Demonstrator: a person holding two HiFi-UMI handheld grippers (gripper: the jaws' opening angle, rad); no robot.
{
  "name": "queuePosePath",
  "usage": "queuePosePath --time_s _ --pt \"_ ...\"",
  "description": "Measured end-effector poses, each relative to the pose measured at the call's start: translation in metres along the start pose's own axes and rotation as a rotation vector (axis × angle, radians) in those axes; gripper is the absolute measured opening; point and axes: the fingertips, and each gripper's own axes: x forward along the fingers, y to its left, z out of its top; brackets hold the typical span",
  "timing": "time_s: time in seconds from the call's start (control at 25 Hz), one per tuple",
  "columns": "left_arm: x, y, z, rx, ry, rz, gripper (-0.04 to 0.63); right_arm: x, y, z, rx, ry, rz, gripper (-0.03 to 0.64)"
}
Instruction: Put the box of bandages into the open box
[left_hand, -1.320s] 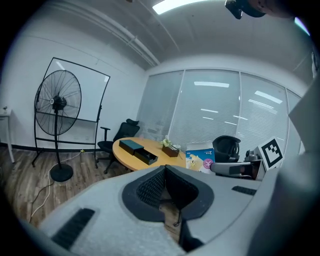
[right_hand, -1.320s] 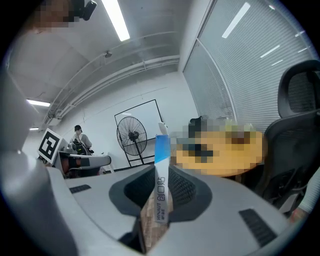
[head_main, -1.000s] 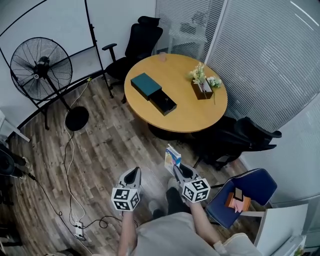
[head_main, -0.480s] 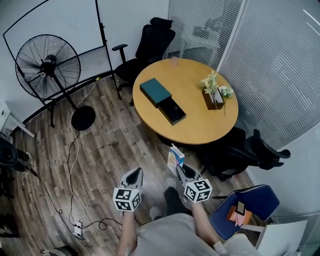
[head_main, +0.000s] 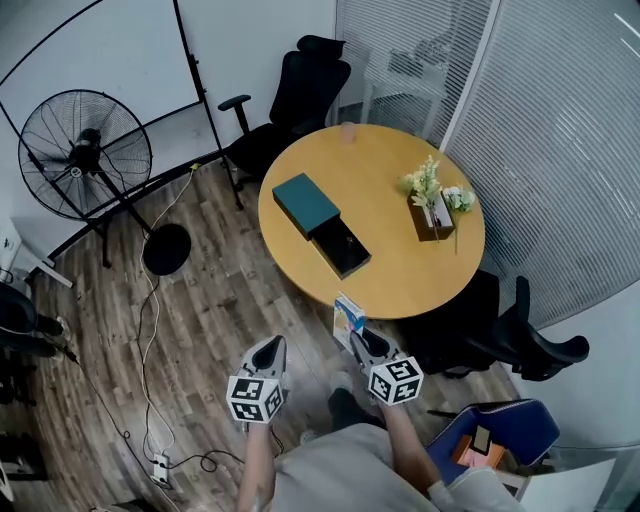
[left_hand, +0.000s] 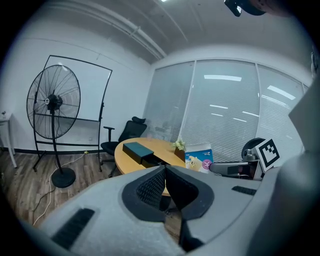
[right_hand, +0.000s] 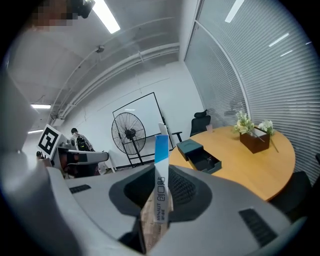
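- Nearer now than 1 second ago, the round table (head_main: 400, 295) fills more of the head view. The person has closed in, and the box of bandages (head_main: 347, 315) now shows right at the table's near edge instead of well short of it over the floor.
- Both grippers keep the same pose in front of the person as in the earlier frames.
- The right gripper (head_main: 355, 338) is clenched on the box of bandages (right_hand: 161, 192), which stands upright and edge-on between the pads, its blue top poking above them.
- The left gripper (head_main: 270, 348) carries nothing. Its own view shows the left gripper (left_hand: 165, 187) with jaws pressed together and nothing between them.
- Done so far: the pick-up, and most of the walk to the table.
- Left to do: reach across the near edge, lower the box of bandages into the open box (head_main: 341, 246) and let go.
- The open box is a black tray touching a teal cover (head_main: 306, 204), toward the table's left edge. The flower planter (head_main: 436, 212) sits well apart, near the right edge.
- 1 carry and 1 release remain, as I judge it.
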Motion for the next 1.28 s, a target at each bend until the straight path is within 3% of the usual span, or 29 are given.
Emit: queuePosePath --time_s 0.68,0.88,1.28 --pt "0.158 0.0 0.069 0.012 -0.014 0.023 0.011 0.087 -0.124 0.076 -0.036 0.016 0.053 0.075" --pt "0.182 -0.004 0.073 0.018 -0.004 0.024 0.011 0.104 -0.15 0.071 0.004 0.066 0.065 0.075" --pt "0.21 0.012 0.081 0.024 0.029 0.024 0.011 0.137 -0.169 0.075 0.085 0.171 0.179 0.075"
